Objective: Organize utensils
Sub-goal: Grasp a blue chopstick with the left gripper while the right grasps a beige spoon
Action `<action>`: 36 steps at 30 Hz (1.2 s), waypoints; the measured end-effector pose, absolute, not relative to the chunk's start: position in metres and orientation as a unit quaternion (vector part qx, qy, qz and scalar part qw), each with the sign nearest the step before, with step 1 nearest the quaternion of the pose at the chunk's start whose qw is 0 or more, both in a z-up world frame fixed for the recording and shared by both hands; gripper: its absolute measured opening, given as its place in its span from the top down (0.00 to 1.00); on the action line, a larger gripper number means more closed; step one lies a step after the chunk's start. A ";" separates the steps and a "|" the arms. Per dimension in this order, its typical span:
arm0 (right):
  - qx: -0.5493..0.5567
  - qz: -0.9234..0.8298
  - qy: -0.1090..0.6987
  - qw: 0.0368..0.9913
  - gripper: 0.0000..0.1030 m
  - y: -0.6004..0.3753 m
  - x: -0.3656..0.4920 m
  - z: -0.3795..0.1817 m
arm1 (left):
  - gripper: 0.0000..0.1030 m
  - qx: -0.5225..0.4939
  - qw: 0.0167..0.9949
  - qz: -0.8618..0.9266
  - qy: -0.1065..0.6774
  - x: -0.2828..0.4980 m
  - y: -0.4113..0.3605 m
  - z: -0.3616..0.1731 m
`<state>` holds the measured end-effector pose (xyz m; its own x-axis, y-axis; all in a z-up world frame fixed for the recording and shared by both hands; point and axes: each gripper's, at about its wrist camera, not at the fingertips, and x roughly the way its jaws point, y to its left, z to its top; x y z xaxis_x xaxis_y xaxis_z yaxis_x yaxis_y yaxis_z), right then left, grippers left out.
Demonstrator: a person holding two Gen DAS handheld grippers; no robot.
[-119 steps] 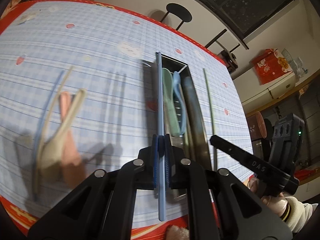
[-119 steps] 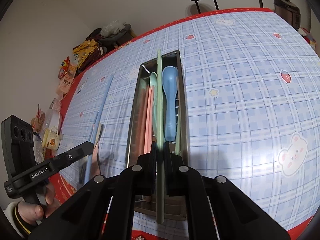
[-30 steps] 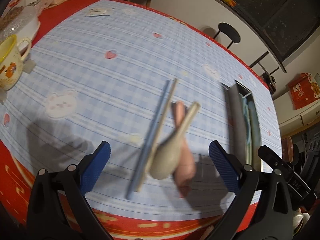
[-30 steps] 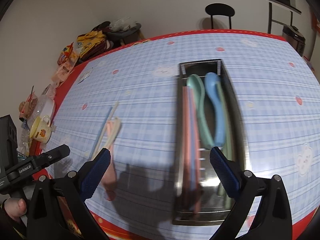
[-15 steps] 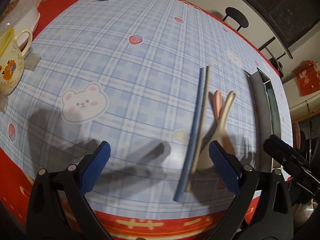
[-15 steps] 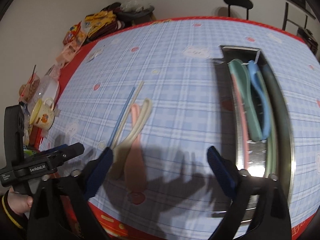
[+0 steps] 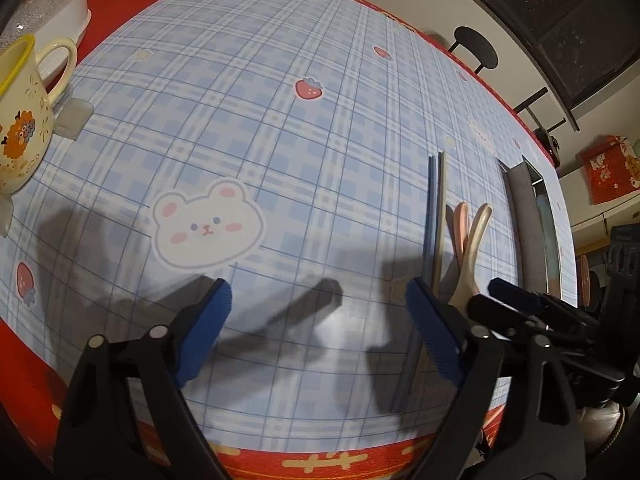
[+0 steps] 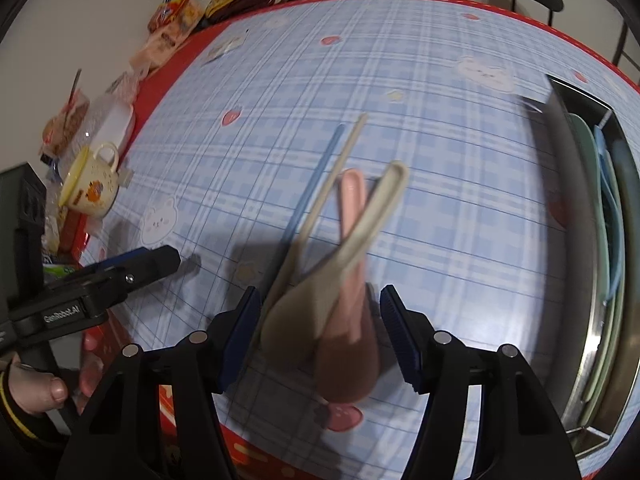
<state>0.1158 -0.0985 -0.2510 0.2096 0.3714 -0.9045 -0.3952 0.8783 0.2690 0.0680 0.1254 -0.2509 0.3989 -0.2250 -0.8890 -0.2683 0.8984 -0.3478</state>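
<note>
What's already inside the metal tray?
In the right wrist view the metal tray holds a green spoon and a blue spoon lying lengthwise. Anything beside or beneath them is blurred and cut off by the tray wall.

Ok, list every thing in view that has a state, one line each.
Left tongs: open, nothing between them, jaws just closing.
Right tongs: open around both spoon bowls, jaws just closing, not pressing yet.
Beige spoon: on the table, lying over the pink one.
Pink spoon: flat on the table.
Blue chopstick: on the table beside the beige chopstick.
Tray: holds green and blue spoons.
Mug: upright.
</note>
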 end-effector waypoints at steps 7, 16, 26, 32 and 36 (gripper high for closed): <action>-0.054 0.238 0.583 0.775 0.45 -0.083 0.115 -0.262 | 0.28 -0.226 0.806 0.004 0.547 0.063 0.128 -0.249; -0.050 0.226 0.581 0.780 0.72 -0.096 0.116 -0.259 | 0.28 -0.229 0.808 0.002 0.543 0.060 0.123 -0.246; 0.031 0.223 0.584 0.780 0.80 -0.128 0.112 -0.255 | 0.56 -0.216 0.809 -0.034 0.545 0.066 0.101 -0.242; 0.068 0.228 0.582 0.778 0.87 -0.145 0.106 -0.252 | 0.64 -0.204 0.807 -0.063 0.551 0.072 0.083 -0.244; 0.077 0.222 0.580 0.780 0.88 -0.153 0.103 -0.251 | 0.65 -0.195 0.803 -0.077 0.558 0.075 0.071 -0.246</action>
